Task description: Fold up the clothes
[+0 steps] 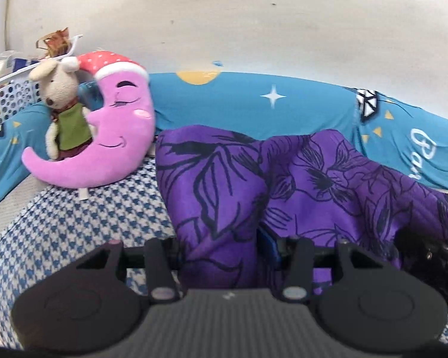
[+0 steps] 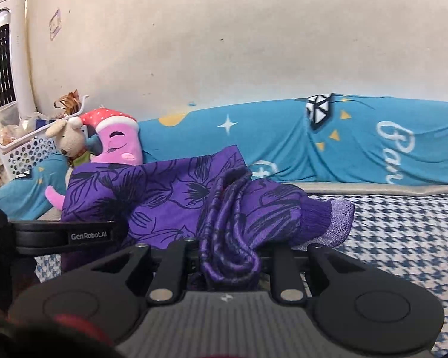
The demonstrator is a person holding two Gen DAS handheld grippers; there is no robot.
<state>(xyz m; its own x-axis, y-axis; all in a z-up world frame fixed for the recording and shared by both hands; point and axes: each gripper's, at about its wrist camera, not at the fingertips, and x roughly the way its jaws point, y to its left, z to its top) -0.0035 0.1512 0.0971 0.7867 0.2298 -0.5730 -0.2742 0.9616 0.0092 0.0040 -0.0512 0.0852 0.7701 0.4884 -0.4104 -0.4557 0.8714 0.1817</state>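
Observation:
A purple garment (image 1: 283,185) with a dark flower print hangs bunched over the checked seat, lifted between both grippers. My left gripper (image 1: 224,253) is shut on a thick fold of it, the cloth filling the gap between the jaws. In the right wrist view the same purple garment (image 2: 164,197) drapes to the left, and my right gripper (image 2: 230,256) is shut on its gathered, ribbed edge. A lighter purple cuff (image 2: 334,220) sticks out to the right. The fingertips of both grippers are hidden by cloth. The left gripper's body (image 2: 62,235) shows at the left of the right wrist view.
A pink moon cushion (image 1: 116,131) and a beige plush rabbit (image 1: 62,101) lean at the sofa's left end. The blue patterned cover (image 1: 254,101) drapes the backrest. A white perforated basket (image 2: 27,152) and a tall white fan unit (image 2: 6,56) stand left. Checked seat fabric (image 2: 403,238) stretches right.

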